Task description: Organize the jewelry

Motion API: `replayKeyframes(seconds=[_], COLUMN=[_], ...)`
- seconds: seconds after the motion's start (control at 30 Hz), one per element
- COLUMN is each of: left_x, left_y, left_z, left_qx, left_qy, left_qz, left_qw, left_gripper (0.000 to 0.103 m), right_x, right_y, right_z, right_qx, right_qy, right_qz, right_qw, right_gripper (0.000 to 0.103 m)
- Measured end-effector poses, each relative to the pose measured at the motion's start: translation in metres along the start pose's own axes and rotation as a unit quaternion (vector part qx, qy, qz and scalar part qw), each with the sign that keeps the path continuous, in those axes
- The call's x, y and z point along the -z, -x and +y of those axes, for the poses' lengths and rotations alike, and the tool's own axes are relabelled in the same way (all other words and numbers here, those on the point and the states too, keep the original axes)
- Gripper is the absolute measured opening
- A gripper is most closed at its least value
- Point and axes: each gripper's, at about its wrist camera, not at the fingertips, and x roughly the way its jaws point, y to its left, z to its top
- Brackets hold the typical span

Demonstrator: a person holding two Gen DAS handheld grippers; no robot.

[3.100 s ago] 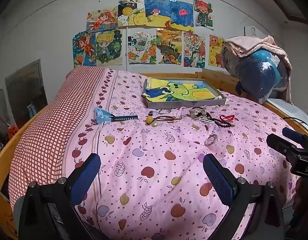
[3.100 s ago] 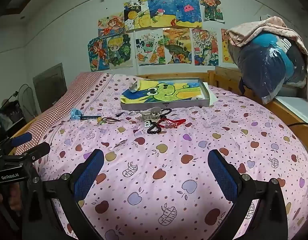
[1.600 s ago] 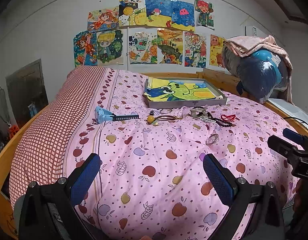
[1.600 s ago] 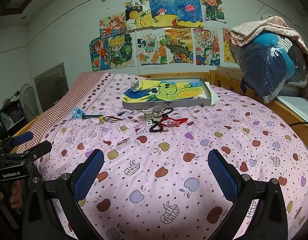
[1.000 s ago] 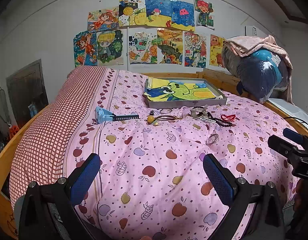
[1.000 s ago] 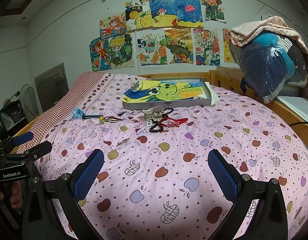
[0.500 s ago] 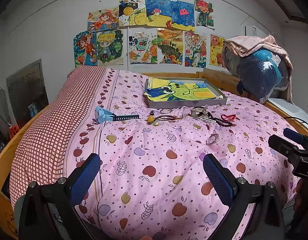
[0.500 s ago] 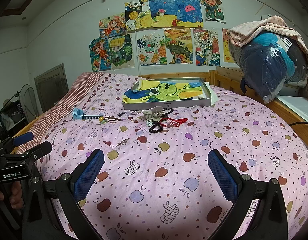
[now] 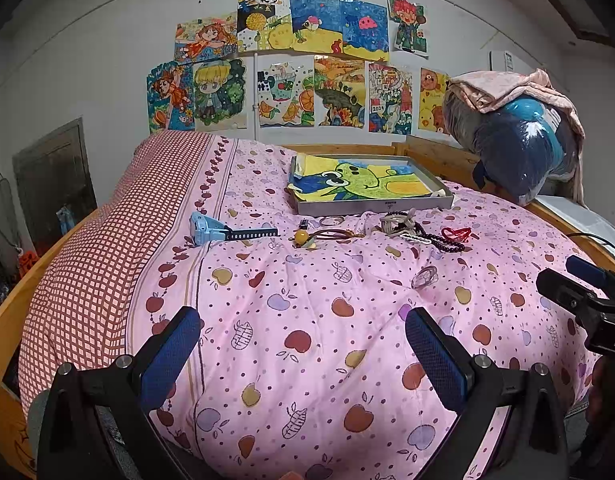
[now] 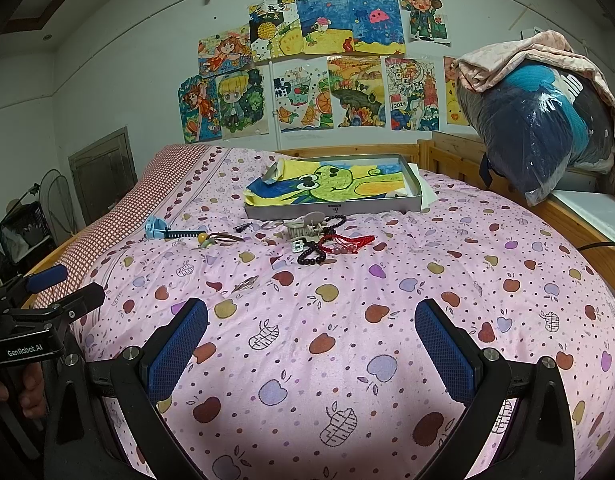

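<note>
None of the jewelry (image 10: 327, 236) is sorted yet: it lies scattered mid-frame on the quilt (image 10: 347, 320) before the gray tray (image 10: 331, 210), while your left gripper (image 9: 303, 354) and right gripper (image 10: 311, 346) hover spread wide and empty, low in frame.

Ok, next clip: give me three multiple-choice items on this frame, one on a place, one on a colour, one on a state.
1. Where is the shallow grey metal tray?
A. on the pink apple-print quilt
B. on the floor
C. on a wall shelf

2. What colour is the watch lying left of the bead strings?
A. black
B. light blue
C. green

3. How do the left tool and right tool stand?
A. both open, empty
B. both shut on beads
C. one holds the tray

Answers: A, the tray rests on the quilt; B, its case is pale blue; A, the pads are wide apart with nothing between them.
</note>
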Motion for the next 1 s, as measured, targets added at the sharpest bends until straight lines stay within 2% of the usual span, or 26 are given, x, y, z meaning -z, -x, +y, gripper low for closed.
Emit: replayKeyframes(seconds=[0.33,0.5,1.0], left_x=[-0.001,-0.011,-0.054], left_y=[-0.010,-0.023,-0.103], left_z=[0.002,0.007,0.051], left_qx=[-0.002,0.007,0.031], left_qy=[-0.004,-0.017,-0.042], left_qz=[0.017,0.028,0.090], left_qw=[0.9998,0.9995,0.9945], left_gripper=[0.103,0.103,0.103], right_x=[0.002,-0.010,-0.059], right_y=[-0.009,-0.016,-0.075], right_z=[0.000,-0.003,-0.007], right_qx=[-0.002,-0.008,-0.067], right_qy=[0.002,0.023,0.077], right_qz=[0.014,0.022,0.077], right_qw=[1.000,0.999,0.992], right_gripper=[0.102,0.102,0.102])
